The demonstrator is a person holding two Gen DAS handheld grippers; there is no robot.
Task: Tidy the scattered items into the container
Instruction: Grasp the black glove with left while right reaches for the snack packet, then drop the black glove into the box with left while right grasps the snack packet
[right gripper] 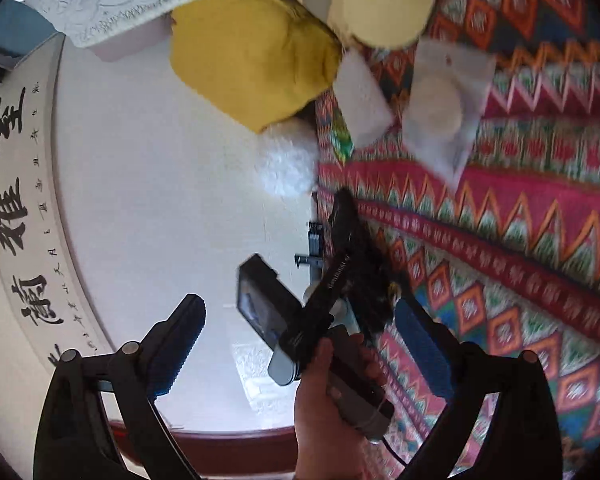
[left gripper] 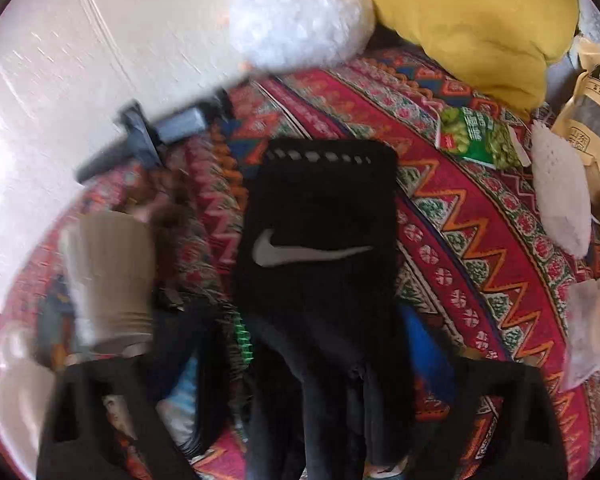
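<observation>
The left gripper (left gripper: 320,400) jaws clamp a black glove (left gripper: 316,240) mid-frame; the right gripper (right gripper: 300,356) jaws gape wide, holding nothing.

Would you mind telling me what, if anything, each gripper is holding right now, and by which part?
The left gripper holds the black glove by its finger end, cuff pointing away. The right gripper holds nothing; its jaws stand wide apart.
</observation>
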